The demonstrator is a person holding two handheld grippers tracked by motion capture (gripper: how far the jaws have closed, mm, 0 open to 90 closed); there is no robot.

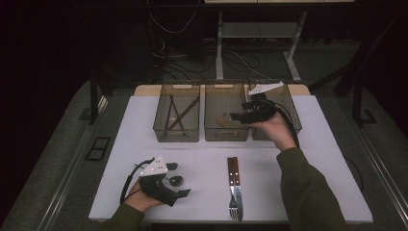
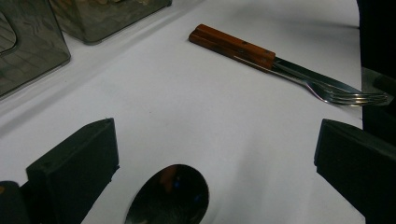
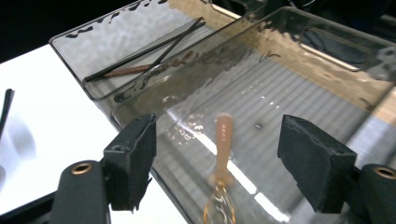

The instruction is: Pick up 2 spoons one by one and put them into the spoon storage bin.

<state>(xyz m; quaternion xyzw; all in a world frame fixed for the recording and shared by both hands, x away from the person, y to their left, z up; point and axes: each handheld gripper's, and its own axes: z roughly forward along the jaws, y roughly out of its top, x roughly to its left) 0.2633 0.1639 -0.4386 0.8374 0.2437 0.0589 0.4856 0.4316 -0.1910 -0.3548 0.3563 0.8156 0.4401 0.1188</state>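
Wooden-handled utensil, perhaps a fork, lies below open jaws, untouched.

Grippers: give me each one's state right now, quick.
Left gripper: open, holding nothing; a spoon lies on the table between its jaws.
Right gripper: open, holding nothing, above the middle bin.
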